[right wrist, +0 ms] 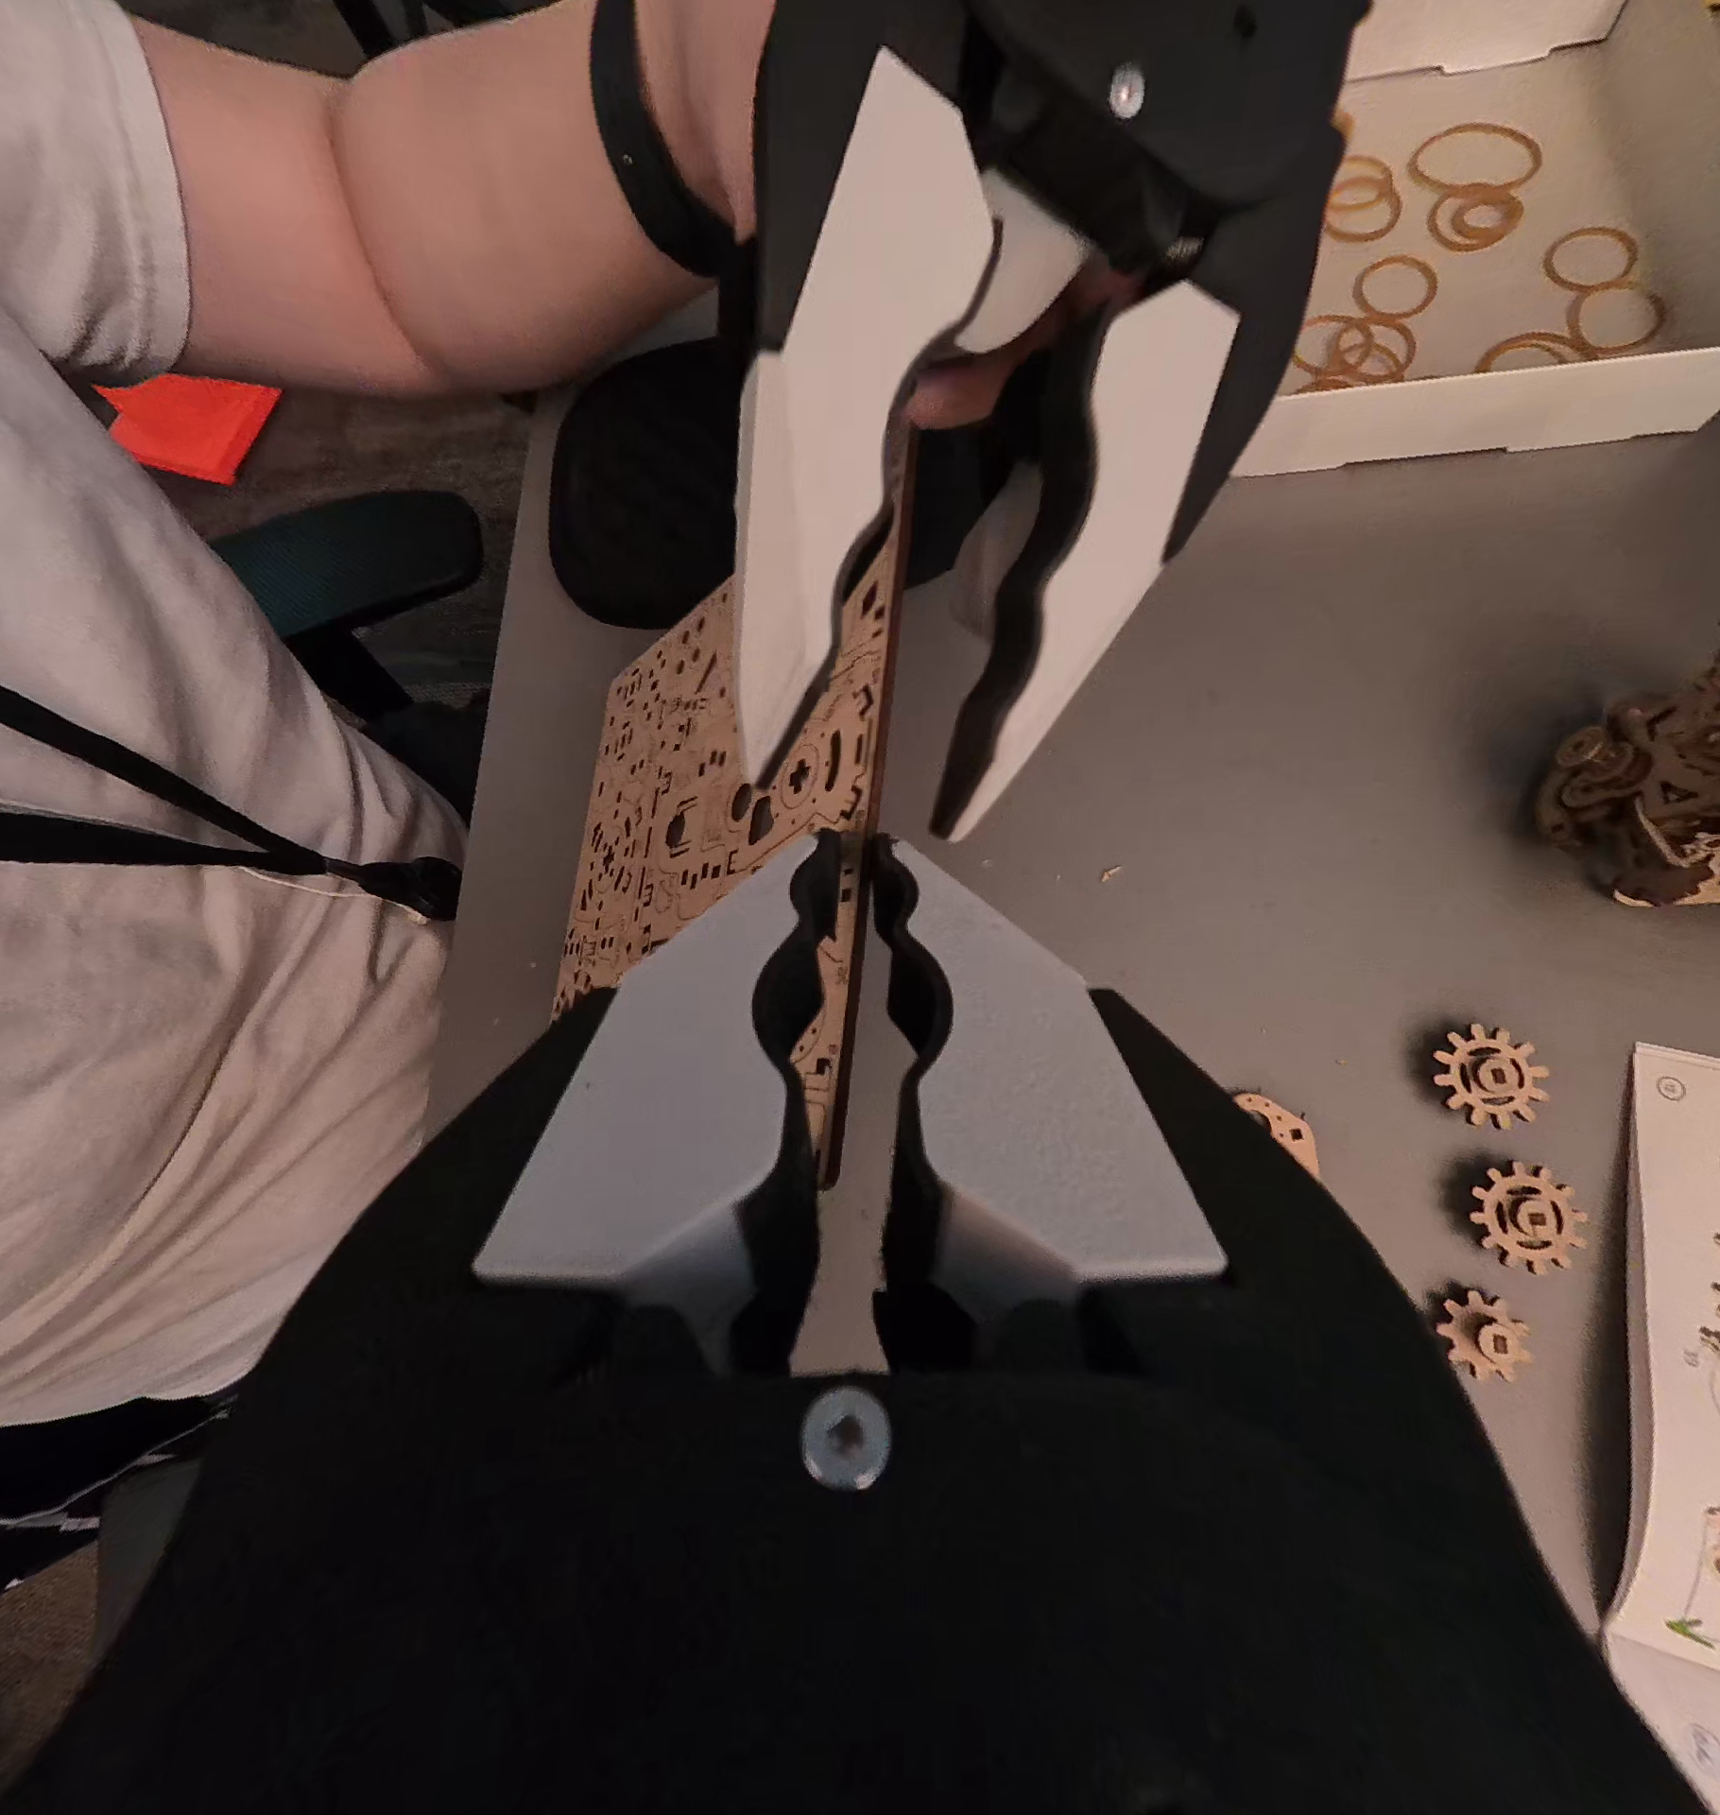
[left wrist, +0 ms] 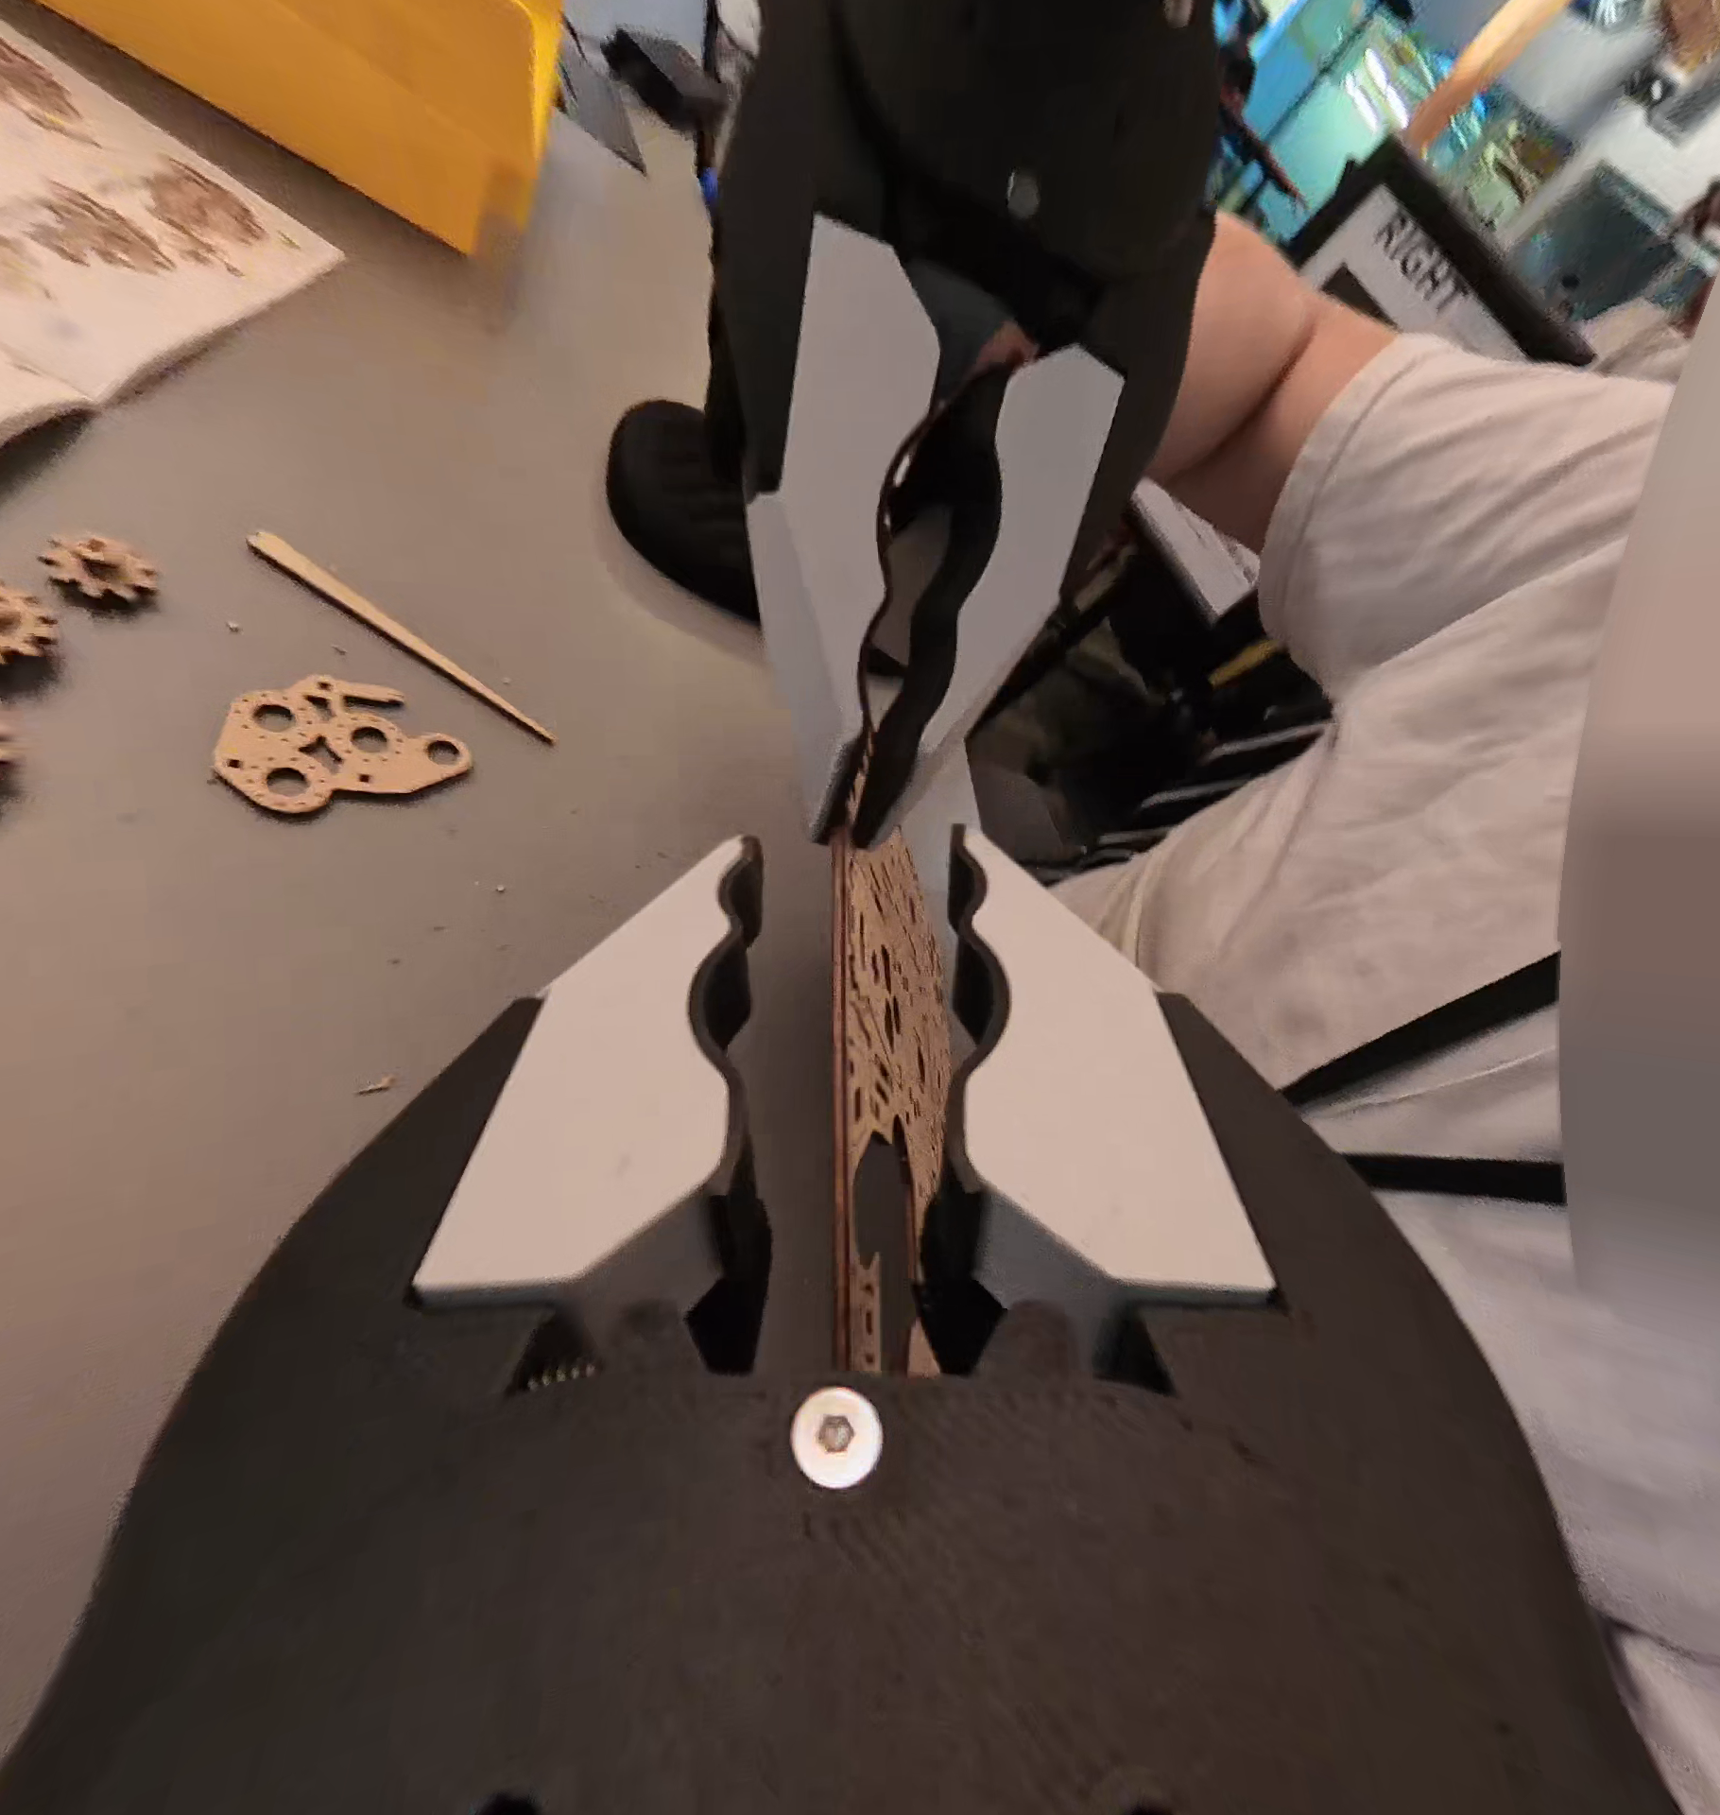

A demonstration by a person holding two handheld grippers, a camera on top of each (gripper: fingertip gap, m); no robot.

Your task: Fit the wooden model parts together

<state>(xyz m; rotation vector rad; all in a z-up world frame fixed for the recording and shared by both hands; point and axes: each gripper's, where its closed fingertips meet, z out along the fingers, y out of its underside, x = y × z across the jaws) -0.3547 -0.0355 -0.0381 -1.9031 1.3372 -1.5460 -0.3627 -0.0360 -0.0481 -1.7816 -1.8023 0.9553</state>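
Wooden parts sheet (right wrist: pixel 670 786) held edge-on above the grey table (right wrist: pixel 1278 687), long axis running 6 to 12 o'clock between the two tools. Right gripper (right wrist: pixel 858 847) clenched on its near edge. Left gripper (left wrist: pixel 854 850) spread wide, sheet standing between its fingers untouched. Three loose gears (right wrist: pixel 1489 1075) lie at 3 o'clock, right wrist view.

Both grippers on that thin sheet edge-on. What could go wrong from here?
1. The right gripper pinches the wooden sheet only at its tips, so the sheet may pivot or slip.
2. The left gripper has its jaws spread with the sheet between them, untouched: closing off-centre could bend or snap the perforated ply.
3. The sheet hangs past the table edge; if it drops, it may land on the floor rather than the table.
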